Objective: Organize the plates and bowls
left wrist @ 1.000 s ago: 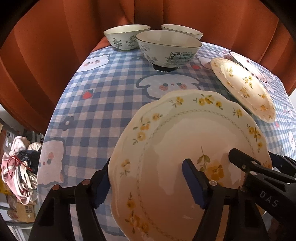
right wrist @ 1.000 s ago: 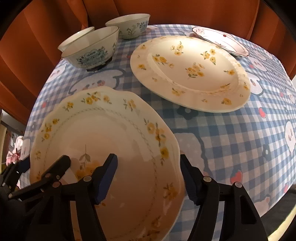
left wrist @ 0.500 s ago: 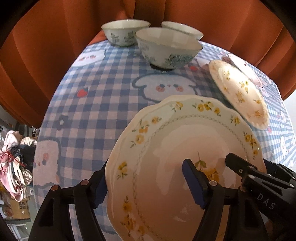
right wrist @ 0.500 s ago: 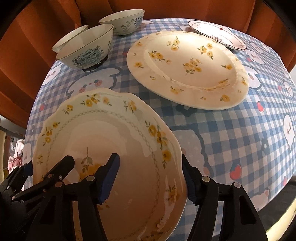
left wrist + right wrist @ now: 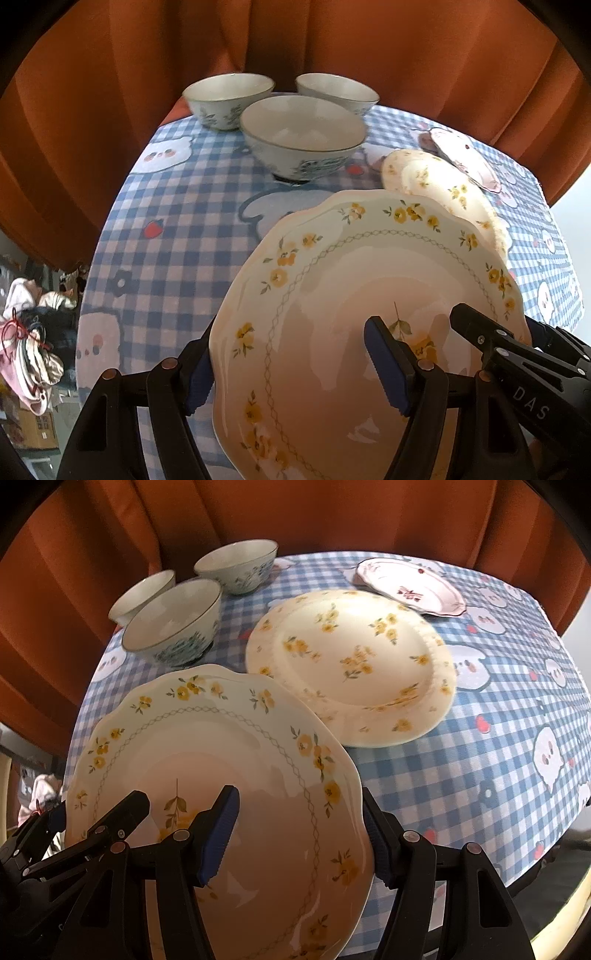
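You have the scalloped plate (image 5: 362, 332) with the yellow-flower rim held between both tongs, tilted and off the counter (image 5: 480, 775) above its near left part. Your left tongs (image 5: 295, 363) grip the plate's left edge: one blue pad sits under the rim, the other presses on the plate's face. Your right tongs (image 5: 301, 834) grip the right edge the same way — one pad on the face, one behind the rim. Each pair shows up in the other's camera, reaching in over the plate from the side.

The counter wears a blue-and-white checked cloth with cartoon faces and strawberries. Toward the far left corner stand three bowls. The nearest bowl (image 5: 303, 140), with the teal pattern, is the largest in view; behind it sit the left rear bowl (image 5: 229, 99) and the right rear bowl (image 5: 338, 90), all upright and close together, though you cannot tell whether they touch.

Just beside the held plate, toward the middle of the counter, lies the round cream plate (image 5: 351, 664) scattered with yellow flowers, flat on the cloth. The raised plate's far right edge overlaps it in the right wrist view — contact cannot be told. Near the far edge, beyond the cream plate, lies a small pink-trimmed plate (image 5: 410, 585) with a dark red motif.

Orange curtains (image 5: 369, 44) hang behind the counter. Off the left edge, a heap of clothes (image 5: 29, 332) sits lower down.
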`<state>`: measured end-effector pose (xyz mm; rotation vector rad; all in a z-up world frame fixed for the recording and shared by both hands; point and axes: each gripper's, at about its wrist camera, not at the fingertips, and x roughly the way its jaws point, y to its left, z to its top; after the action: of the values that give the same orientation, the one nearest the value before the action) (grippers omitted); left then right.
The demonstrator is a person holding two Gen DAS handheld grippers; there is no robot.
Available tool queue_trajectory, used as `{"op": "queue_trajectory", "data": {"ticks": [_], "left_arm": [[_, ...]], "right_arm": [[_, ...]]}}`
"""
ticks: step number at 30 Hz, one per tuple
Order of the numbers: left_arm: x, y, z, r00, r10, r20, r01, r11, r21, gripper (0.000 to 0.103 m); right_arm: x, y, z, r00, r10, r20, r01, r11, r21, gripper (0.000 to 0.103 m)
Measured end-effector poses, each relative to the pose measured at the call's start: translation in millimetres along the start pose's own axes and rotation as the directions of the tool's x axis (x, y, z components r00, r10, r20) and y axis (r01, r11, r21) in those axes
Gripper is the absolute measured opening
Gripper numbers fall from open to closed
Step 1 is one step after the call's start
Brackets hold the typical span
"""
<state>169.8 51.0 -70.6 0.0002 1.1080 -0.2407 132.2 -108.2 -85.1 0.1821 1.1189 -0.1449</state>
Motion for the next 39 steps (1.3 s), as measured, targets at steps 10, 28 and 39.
{"op": "queue_trajectory", "data": {"ticks": [10,28,39], "left_arm": [[1.0,-41.1,-4.5,0.999,0.016,0.046,-0.016,1.0,-0.005,0.075],[18.9,-176.5,1.7,0.999,0.032,0.037,-0.032,0.999,-0.016,0.075],[42.4,-252.4,-1.7,1.0,0.013,0.017,-0.013,1.0,0.019,0.075]], "right_arm": [[-0.1,-39.9,-1.5,1.0,0.011,0.029,-0.011,1.0,0.002,0.068],[-4.0,-171.4,22.6,0.999,0.036,0.019,-0.035,0.999,-0.024,0.068],[-1.5,-258.3,23.1,1.0,-0.001,0.005,0.001,1.0,0.011,0.068]]}}
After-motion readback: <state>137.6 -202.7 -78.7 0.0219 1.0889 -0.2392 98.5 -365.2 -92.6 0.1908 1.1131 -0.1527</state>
